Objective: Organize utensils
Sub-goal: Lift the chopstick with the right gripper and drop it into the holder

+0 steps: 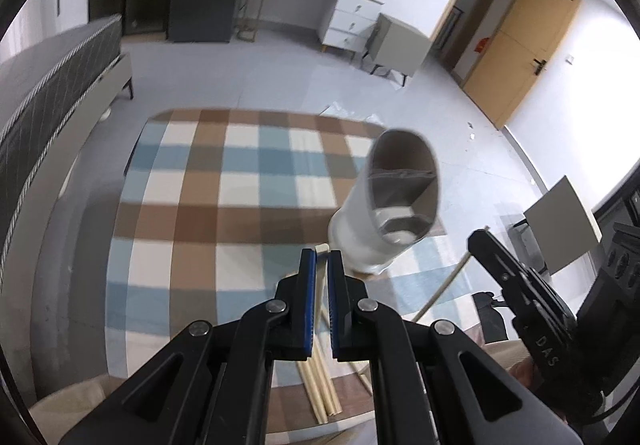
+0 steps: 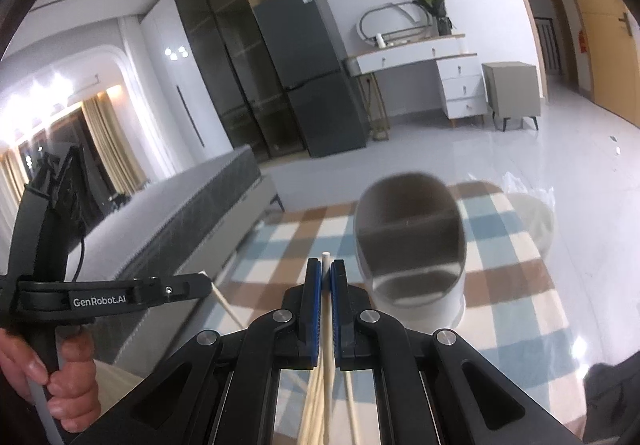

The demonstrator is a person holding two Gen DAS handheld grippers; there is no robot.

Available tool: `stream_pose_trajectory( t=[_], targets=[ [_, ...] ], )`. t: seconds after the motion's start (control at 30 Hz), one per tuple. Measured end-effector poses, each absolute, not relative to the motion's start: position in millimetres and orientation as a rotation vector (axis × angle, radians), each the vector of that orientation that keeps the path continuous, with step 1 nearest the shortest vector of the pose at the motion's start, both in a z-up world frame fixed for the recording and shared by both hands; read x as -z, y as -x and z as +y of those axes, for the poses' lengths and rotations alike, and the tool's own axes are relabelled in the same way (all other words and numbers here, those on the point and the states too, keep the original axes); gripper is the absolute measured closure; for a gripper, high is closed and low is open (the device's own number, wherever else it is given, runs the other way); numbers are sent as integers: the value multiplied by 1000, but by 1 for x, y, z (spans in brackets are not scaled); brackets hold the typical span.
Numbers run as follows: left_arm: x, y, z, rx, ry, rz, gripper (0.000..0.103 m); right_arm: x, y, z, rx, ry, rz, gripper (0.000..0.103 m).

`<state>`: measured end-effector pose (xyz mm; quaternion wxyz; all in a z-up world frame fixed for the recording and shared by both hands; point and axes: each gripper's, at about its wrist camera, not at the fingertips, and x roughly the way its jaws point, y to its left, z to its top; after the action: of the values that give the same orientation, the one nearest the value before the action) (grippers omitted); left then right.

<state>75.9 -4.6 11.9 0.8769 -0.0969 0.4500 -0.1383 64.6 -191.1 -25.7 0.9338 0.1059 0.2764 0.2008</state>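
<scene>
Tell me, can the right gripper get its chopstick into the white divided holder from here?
Probably yes: the right gripper sits close before the white cylindrical divided holder, whose open mouth faces it, unobstructed.

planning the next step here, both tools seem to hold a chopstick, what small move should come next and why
Probably carry the right tool forward and right over the white holder, then tip its chopstick down into it. The stick is already clamped, the holder's divided mouth is open, and it stands just ahead on the checked tablecloth.

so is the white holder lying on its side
No, the white utensil holder stands upright on the checked tablecloth, its divided opening facing up, just beyond the chopstick in the right gripper.
</scene>
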Motion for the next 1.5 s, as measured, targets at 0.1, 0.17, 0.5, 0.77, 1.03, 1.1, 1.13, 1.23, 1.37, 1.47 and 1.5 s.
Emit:
stream_pose_trajectory(
  t=[0.1, 0.17, 0.5, 0.77, 1.03, 1.1, 1.13, 1.23, 1.37, 1.47, 1.5],
  targets=[
    [-29, -81, -17, 319, 163, 914, 102, 11, -68, -195, -412, -186, 528, 99],
    [-40, -85, -26, 337, 138, 899, 102, 2, -73, -200, -408, -169, 503, 99],
    [-90, -115, -44, 435, 168, 850, 102, -60, -110, -230, -386, -134, 389, 99],
    [-111, -160, -48, 454, 243, 807, 103, -89, -153, -222, -403, -47, 289, 99],
    [-105, -197, -47, 475, 302, 805, 103, -76, -194, -203, -430, -10, 299, 99],
    [-97, -201, -45, 471, 296, 809, 103, -66, -197, -201, -436, -22, 317, 99],
    [-93, -202, -43, 474, 297, 812, 103, -60, -200, -201, -442, -29, 332, 99],
    [-73, -203, -39, 442, 269, 852, 103, -46, -202, -200, -432, -10, 346, 99],
    [-46, -201, -32, 409, 267, 910, 103, -43, -195, -201, -433, 7, 300, 99],
    [-30, -199, -26, 385, 280, 959, 103, -46, -193, -199, -424, 21, 292, 99],
    [-27, -198, -24, 375, 282, 968, 103, -48, -193, -199, -415, 25, 282, 99]
  ],
)
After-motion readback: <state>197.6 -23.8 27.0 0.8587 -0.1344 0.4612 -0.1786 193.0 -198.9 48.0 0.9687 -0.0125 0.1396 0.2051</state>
